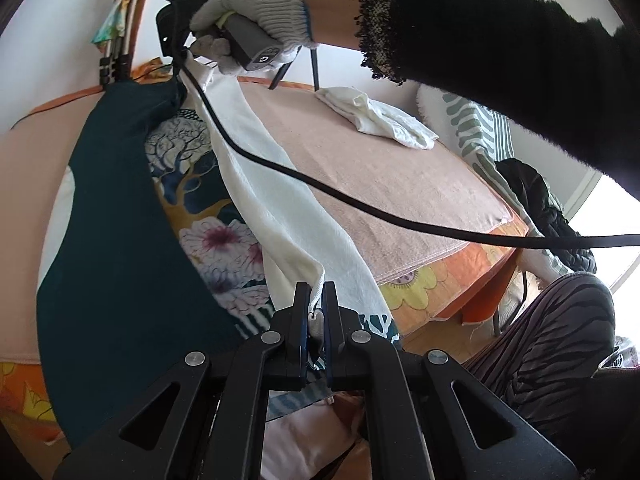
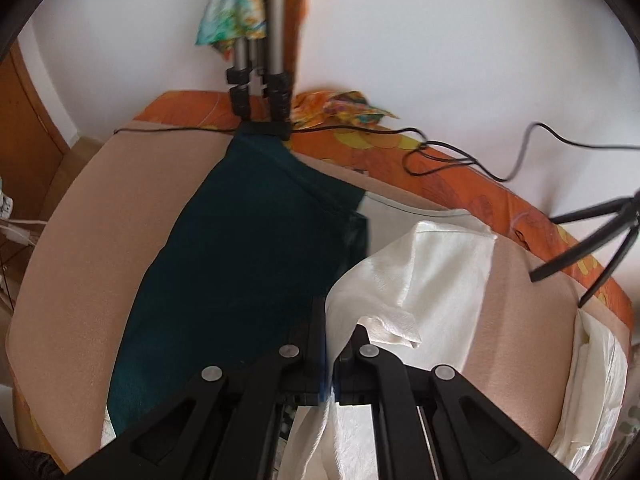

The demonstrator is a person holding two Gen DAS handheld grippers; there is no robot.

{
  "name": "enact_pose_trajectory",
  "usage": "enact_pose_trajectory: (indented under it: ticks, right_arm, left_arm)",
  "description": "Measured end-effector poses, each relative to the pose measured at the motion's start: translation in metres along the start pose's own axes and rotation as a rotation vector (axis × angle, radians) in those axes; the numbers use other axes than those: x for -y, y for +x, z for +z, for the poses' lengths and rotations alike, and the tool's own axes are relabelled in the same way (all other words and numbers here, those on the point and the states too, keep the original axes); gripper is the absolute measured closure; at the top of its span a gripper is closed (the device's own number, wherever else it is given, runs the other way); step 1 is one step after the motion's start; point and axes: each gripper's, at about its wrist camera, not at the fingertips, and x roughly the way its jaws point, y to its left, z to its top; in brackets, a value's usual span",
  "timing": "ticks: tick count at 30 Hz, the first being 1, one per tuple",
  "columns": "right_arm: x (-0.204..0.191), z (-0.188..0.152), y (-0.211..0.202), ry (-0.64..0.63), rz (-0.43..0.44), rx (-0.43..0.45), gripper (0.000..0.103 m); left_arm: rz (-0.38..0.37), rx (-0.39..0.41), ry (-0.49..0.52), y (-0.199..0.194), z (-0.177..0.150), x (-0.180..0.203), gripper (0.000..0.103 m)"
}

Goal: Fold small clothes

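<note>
two grippers (image 1: 315, 300) (image 2: 332, 344); one white garment (image 1: 280, 184) held aloft; one folded white pile (image 1: 376, 118); one dark teal cloth (image 1: 116, 216); one gloved hand (image 1: 256, 20); one black cable (image 1: 360, 204).

A: Which colours are seen around the plain cream-white woven garment (image 1: 276, 184)?

B: Left of it, a dark teal flat cloth (image 1: 116, 240) and a floral tree-printed fabric (image 1: 208, 216); right of it, a peach-pink terry towel (image 1: 380, 184), edged by an orange yellow-flowered bedsheet (image 1: 432, 284).
</note>
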Motion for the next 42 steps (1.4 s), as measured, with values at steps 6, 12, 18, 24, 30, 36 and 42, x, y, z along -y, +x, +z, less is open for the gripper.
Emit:
enact_pose_trajectory:
  ticks: [6, 12, 18, 24, 30, 36, 42]
  right_arm:
    - [-0.041, 0.012, 0.017, -0.059, -0.017, -0.017, 0.103]
    - [-0.06, 0.013, 0.034, -0.116, -0.067, 0.023, 0.098]
    - [-0.062, 0.002, 0.006, -0.133, 0.062, 0.08, 0.047]
    - [-0.012, -0.031, -0.067, -0.019, 0.162, 0.193, 0.046]
    - [0.045, -0.098, -0.122, 0.093, 0.235, 0.262, 0.046]
    - [0.072, -0.121, -0.087, 0.228, 0.266, 0.177, 0.071]
    - [0.07, -0.1, -0.024, 0.307, 0.277, 0.114, 0.083]
  left_arm:
    - [0.01, 0.013, -0.034, -0.009, -0.001, -0.017, 0.099]
    - [0.021, 0.005, -0.037, -0.015, -0.004, -0.024, 0.099]
    - [0.069, -0.019, -0.016, -0.033, -0.002, -0.021, 0.052]
    - [0.115, 0.013, 0.016, -0.068, -0.003, -0.031, 0.052]
    - [0.196, 0.014, -0.005, -0.093, 0.0, -0.062, 0.052]
    - [0.282, 0.021, 0.021, -0.097, 0.023, -0.084, 0.052]
    - [0.339, 0.041, 0.013, -0.096, 0.052, -0.119, 0.052]
